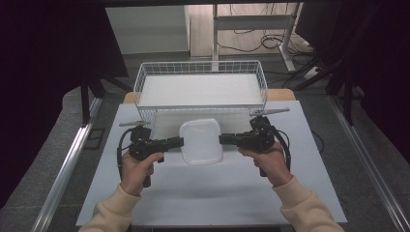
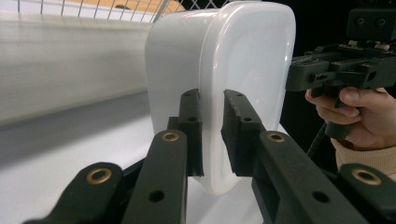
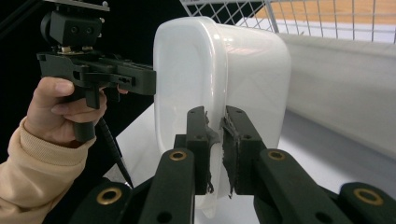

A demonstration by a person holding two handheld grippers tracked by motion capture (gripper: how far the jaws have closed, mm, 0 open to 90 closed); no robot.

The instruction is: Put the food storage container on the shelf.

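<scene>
Now both grippers, left [image 1: 178, 142] and right [image 1: 224, 139], have fingers clamped on the white container's [image 1: 201, 141] rim (opposite sides).

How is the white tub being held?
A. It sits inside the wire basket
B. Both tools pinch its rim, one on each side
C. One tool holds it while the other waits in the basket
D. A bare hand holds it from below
B: the left tool and the right tool each pinch an opposite edge of the white tub, which is in front of the wire basket, not inside it.

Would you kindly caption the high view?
Both grippers, left gripper and right gripper, clamp a white plastic container before a white wire basket.
</scene>
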